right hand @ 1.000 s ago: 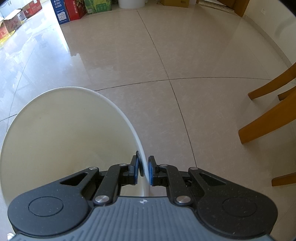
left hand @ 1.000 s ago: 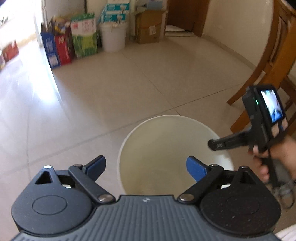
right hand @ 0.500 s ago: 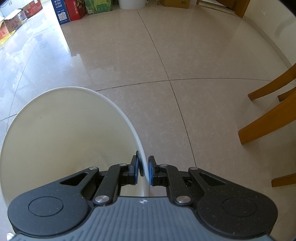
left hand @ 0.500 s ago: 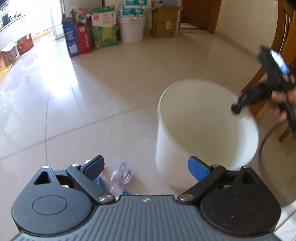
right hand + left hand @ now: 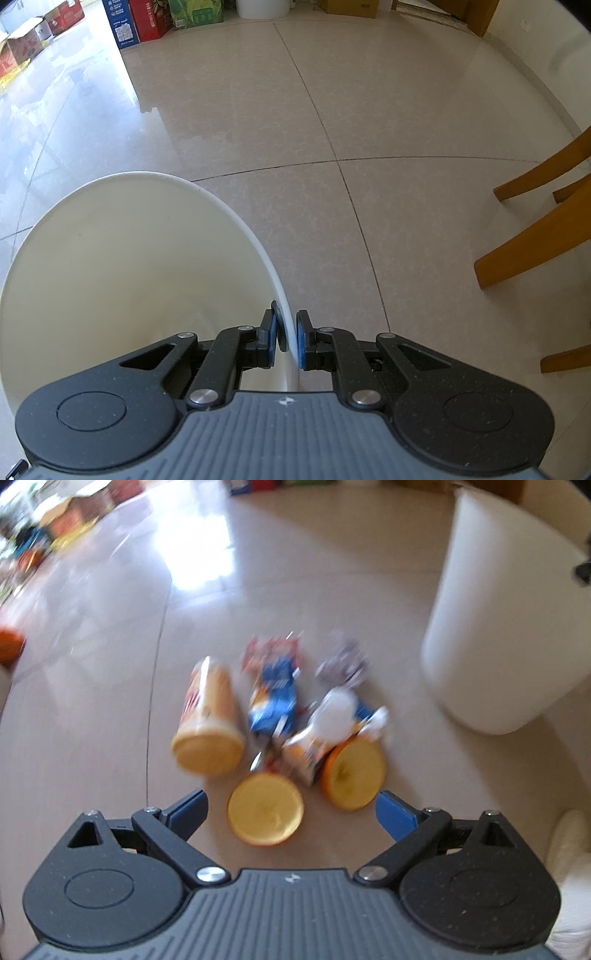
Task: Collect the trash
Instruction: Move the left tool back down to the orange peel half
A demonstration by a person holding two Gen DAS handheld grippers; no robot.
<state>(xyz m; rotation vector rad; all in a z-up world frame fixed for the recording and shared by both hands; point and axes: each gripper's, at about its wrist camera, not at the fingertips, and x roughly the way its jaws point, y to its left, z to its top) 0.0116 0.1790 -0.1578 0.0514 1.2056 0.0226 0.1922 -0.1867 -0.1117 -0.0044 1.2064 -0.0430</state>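
Observation:
A pile of trash lies on the tiled floor in the blurred left wrist view: a yellow tube can (image 5: 208, 720) on its side, a blue snack wrapper (image 5: 275, 698), a crumpled silver wrapper (image 5: 343, 662), a white-and-orange carton (image 5: 325, 734) and two orange round lids (image 5: 266, 812) (image 5: 352, 773). My left gripper (image 5: 291, 806) is open just above the nearer lid. The white bin (image 5: 506, 627) stands to the right of the pile. My right gripper (image 5: 287, 338) is shut on the bin's rim (image 5: 258, 240).
Wooden chair legs (image 5: 532, 236) stand to the right of the bin. Coloured cartons (image 5: 147, 18) and a white bucket (image 5: 260, 7) line the far wall. More boxes (image 5: 26, 48) sit at the far left. Something orange (image 5: 9, 646) lies at the left edge.
My left gripper has swung left and down from over the bin to the trash pile, staying open. The right gripper has kept its hold on the bin's rim without moving.

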